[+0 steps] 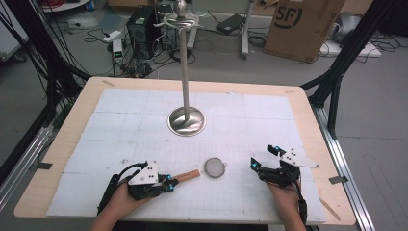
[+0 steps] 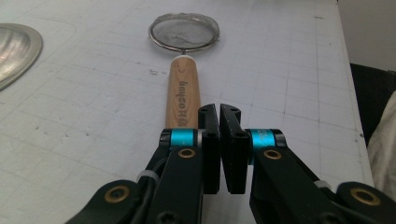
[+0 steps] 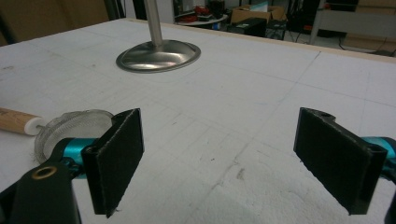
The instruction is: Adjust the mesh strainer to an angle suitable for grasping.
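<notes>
A small mesh strainer with a wooden handle lies on the white mat near the front. My left gripper sits at the handle's near end. In the left gripper view its jaws stand shut, pad against pad with nothing between them, and the handle runs away just left of and under them to the mesh ring. My right gripper rests on the mat right of the strainer, open wide and empty. The mesh ring shows behind its left jaw.
A tall metal stand with a round base rises at the mat's centre, hooks at its top. Its base shows in the right gripper view and the left gripper view. The wooden table edge borders the mat.
</notes>
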`<state>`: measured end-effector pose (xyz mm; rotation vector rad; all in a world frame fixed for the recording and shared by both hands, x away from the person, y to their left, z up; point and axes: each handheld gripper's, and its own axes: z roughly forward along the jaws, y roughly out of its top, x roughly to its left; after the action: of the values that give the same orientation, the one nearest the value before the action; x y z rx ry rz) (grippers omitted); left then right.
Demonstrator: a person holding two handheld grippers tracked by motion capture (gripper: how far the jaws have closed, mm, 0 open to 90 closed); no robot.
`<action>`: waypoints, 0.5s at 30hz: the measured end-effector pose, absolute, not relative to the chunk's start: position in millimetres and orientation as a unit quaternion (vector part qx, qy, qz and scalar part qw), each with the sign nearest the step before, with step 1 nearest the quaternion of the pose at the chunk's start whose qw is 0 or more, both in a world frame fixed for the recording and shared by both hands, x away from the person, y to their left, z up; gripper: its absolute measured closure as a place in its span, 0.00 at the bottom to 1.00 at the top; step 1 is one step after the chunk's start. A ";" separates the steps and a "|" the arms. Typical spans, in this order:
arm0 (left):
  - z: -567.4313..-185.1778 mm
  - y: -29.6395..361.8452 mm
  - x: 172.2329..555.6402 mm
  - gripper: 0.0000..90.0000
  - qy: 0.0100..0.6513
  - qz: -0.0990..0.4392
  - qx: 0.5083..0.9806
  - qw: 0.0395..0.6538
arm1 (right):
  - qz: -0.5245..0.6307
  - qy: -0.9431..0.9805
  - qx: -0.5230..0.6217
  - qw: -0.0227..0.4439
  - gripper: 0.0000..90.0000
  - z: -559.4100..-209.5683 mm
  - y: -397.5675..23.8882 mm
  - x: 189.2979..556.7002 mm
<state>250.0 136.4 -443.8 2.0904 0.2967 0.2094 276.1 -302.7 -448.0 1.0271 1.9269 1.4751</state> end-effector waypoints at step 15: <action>-447.8 135.7 252.9 0.98 0.131 0.098 0.871 0.463 | 0.541 0.709 0.377 0.249 0.17 -447.9 -302.4 275.6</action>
<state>252.9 135.7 -447.8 2.1405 0.3219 0.2404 275.6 -302.4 -447.9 1.0268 1.9326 1.4738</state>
